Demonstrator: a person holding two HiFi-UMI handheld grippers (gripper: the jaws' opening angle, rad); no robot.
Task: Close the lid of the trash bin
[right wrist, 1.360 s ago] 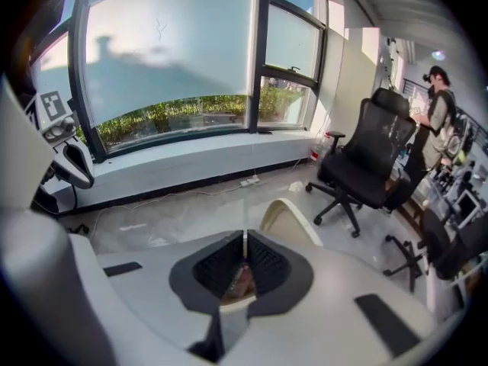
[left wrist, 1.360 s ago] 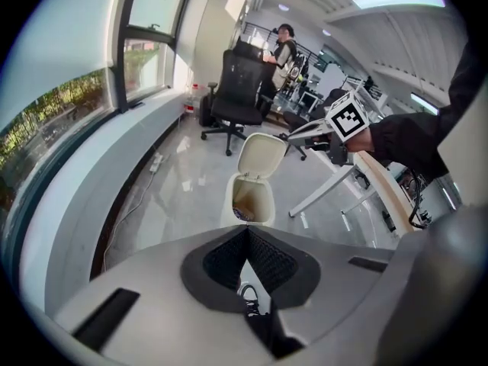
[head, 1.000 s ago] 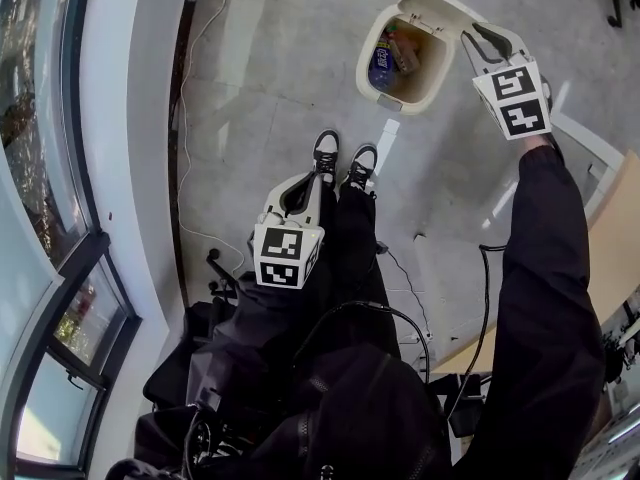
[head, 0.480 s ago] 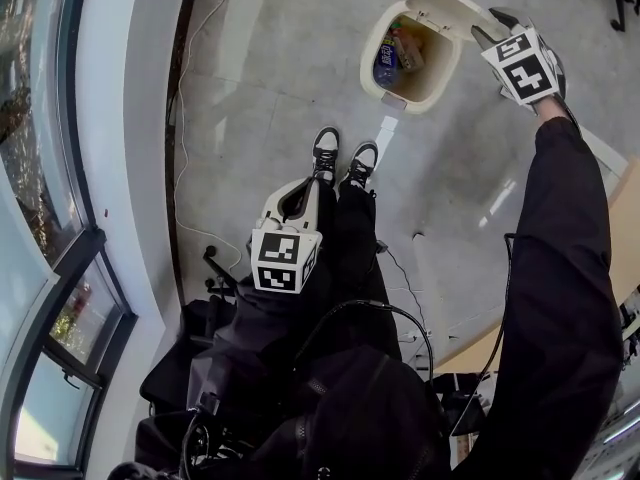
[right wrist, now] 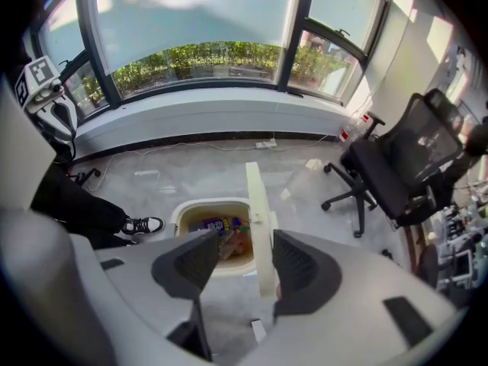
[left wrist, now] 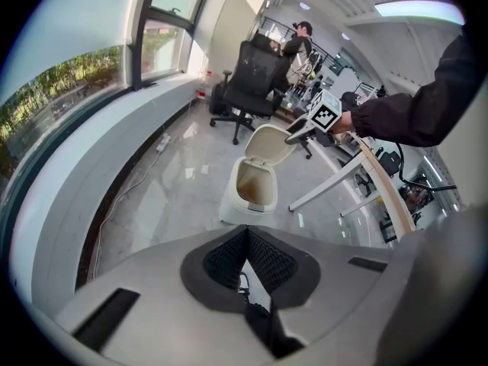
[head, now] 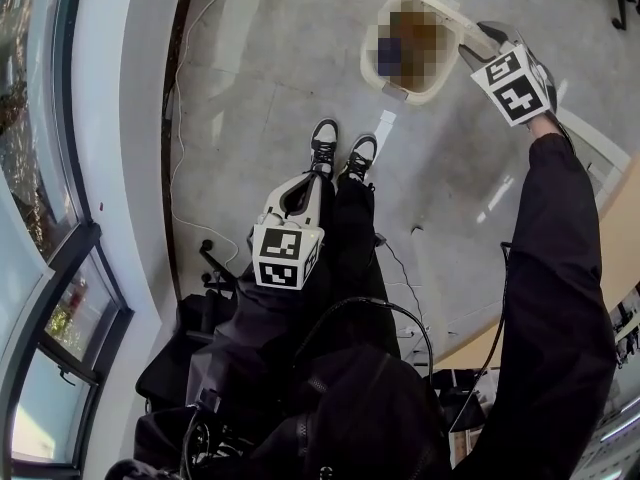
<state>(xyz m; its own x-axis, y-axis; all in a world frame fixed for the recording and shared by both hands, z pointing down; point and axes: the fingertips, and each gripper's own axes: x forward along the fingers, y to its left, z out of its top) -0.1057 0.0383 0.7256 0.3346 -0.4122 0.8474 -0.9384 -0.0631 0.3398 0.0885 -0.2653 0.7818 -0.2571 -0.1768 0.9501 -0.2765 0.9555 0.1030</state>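
The cream trash bin stands on the floor ahead of my shoes, its inside blurred over in the head view. Its lid is up, tilted back at the far right rim. My right gripper is right by the lid's edge. In the right gripper view the lid runs edge-on between the opening jaws of my right gripper, close to the right finger, with no pad pressing on it. The bin holds colourful rubbish. My left gripper rests over my lap, shut on nothing.
A black office chair stands beyond the bin. A white desk runs along the right. A cable lies by the curved window wall. My shoes are just short of the bin. A person stands far off.
My right gripper rose away from the lid, then came back down beside it with its jaws spread wider. The lid is still up. The left gripper has hardly moved.
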